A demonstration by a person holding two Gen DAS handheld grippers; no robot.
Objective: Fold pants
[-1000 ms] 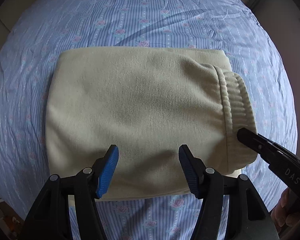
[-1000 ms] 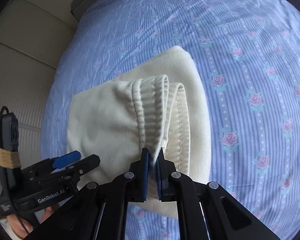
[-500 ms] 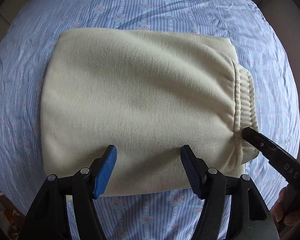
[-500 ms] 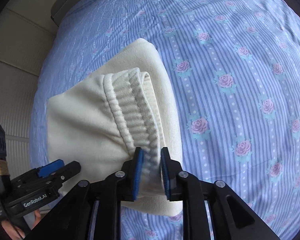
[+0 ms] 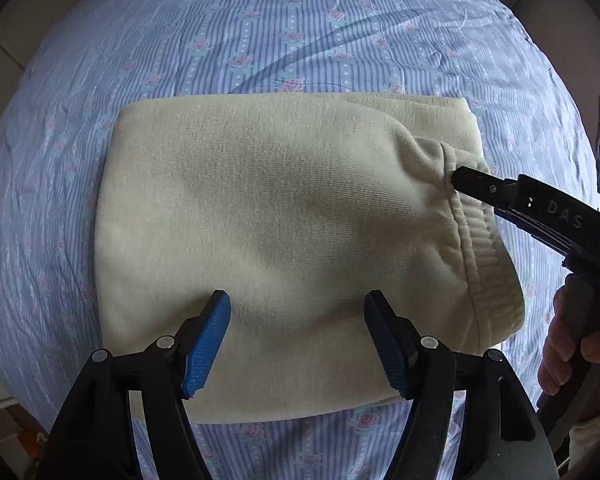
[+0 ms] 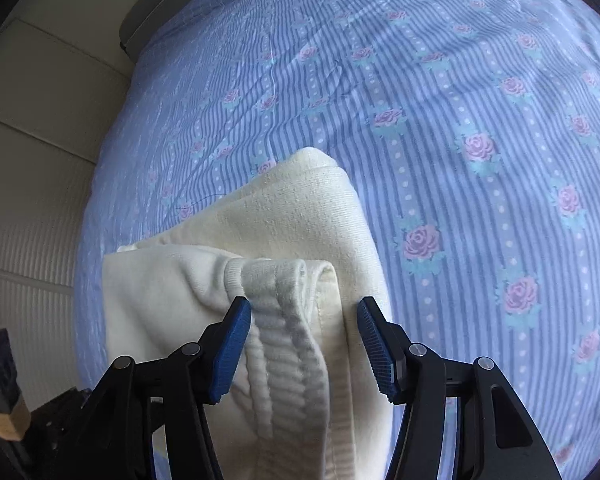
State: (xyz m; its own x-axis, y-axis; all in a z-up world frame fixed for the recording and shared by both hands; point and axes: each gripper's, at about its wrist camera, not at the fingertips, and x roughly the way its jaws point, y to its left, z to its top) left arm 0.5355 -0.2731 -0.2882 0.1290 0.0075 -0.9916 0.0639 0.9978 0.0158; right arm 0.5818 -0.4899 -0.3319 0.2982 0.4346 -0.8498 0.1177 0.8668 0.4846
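Note:
The cream pants (image 5: 284, 232) lie folded into a compact rectangle on the bed. The ribbed waistband (image 5: 484, 252) is at the right end. My left gripper (image 5: 298, 344) is open and empty, hovering over the near edge of the fold. My right gripper (image 6: 304, 346) is open, its blue pads either side of the ribbed waistband (image 6: 288, 320) without pinching it. In the left wrist view the right gripper (image 5: 460, 178) reaches in from the right, its tip at the waistband seam.
A blue striped bedsheet with pink roses (image 5: 300, 40) covers the bed all round the pants. The bed's left edge and a pale wall (image 6: 40, 160) show in the right wrist view.
My right gripper has opened and let go of the waistband, and sits further along it. My left gripper has stayed open and pulled back a little from the pants.

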